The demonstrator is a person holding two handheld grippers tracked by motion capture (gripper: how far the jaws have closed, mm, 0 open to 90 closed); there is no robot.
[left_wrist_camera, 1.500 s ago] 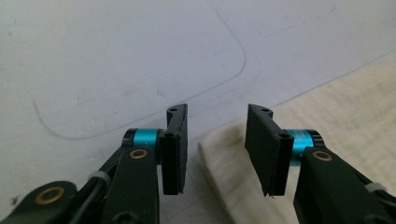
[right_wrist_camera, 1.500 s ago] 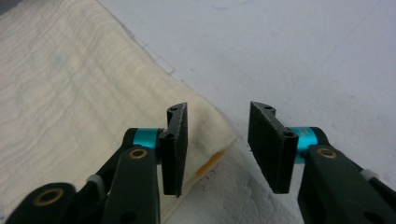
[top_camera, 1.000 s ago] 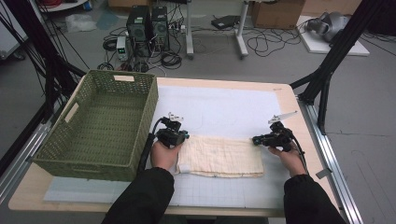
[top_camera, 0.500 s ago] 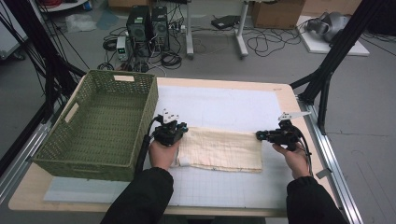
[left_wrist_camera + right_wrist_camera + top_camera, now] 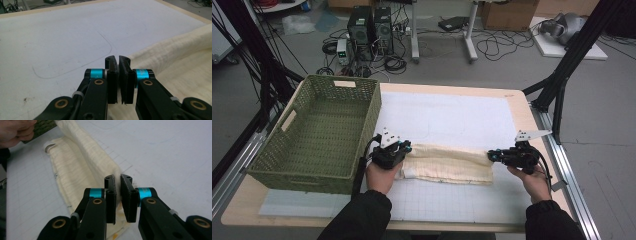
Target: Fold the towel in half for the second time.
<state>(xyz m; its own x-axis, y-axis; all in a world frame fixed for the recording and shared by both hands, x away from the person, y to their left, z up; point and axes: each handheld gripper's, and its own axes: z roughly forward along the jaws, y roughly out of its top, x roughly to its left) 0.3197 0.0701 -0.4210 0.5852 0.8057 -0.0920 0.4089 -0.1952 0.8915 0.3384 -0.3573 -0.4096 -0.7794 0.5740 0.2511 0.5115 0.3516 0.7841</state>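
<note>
Both forearms come in from bottom in dark sleeves, one gripper per hand. Left gripper (image 5: pixel 404 148) low, jaws pointing toward right one, squeezed nearly together, thin slit between pads in its own view (image 5: pixel 119 75). Right gripper (image 5: pixel 491 155) low too, pointing back at left one, jaws pinched on cream cloth (image 5: pixel 75 162), fabric edge pressed between pads (image 5: pixel 118 195). Grippers well apart, facing each other.

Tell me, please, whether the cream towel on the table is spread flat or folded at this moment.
Folded. The towel lies as a narrow band with stacked layers, its far edge raised, pinched by the left tool and right tool.
</note>
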